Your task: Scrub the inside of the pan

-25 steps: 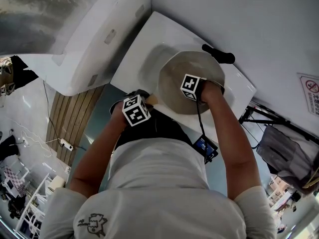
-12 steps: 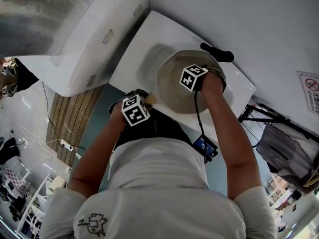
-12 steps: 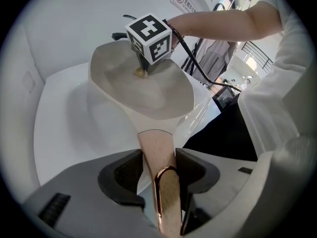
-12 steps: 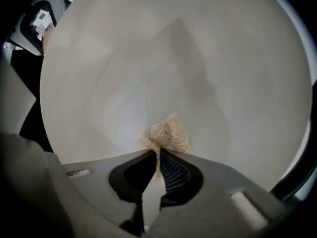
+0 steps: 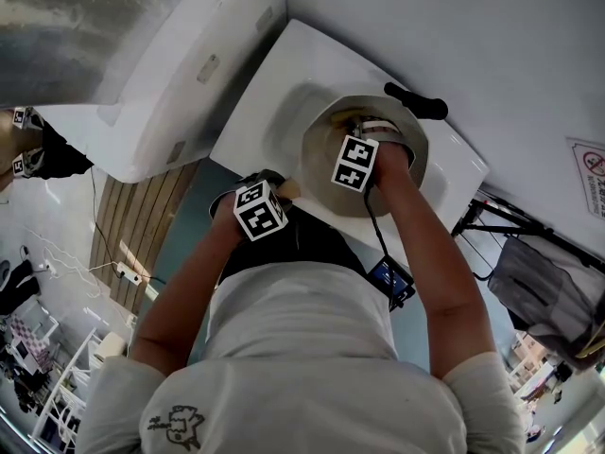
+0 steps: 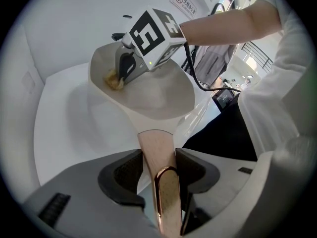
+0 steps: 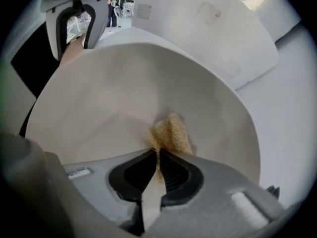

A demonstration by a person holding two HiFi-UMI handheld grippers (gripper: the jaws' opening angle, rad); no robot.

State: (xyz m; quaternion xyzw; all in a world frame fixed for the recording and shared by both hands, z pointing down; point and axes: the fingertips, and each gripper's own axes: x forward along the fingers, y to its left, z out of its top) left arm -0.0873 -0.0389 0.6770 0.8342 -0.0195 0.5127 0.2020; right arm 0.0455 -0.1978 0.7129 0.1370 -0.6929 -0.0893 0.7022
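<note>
The pan [image 5: 397, 173] sat in the white sink [image 5: 284, 112], with the black tap [image 5: 416, 102] just behind it. It was pale and cream inside.

The left gripper [image 6: 159, 157] was at the near side of the pan. Its fingers [image 6: 124, 175] were shut tight on the pan's handle [image 6: 154, 140]. The handle was light brown with a shiny copper loop at its end, and it ran straight between the two fingers, touching both.

The right gripper [image 7: 158, 155] reached down into the pan from above. Its fingers [image 7: 136, 172] were pinched almost together on a small yellow sponge [image 7: 171, 133]. One bit of the sponge was squeezed in the thin gap between them, and the rest stuck out past the fingertips. That loose part was pressed against the inside wall of the pan, on the far side close to the tap. In the left gripper view, the sponge [image 6: 114, 82] showed as a yellow lump under the right gripper's tips, low on the pan's far wall.
</note>
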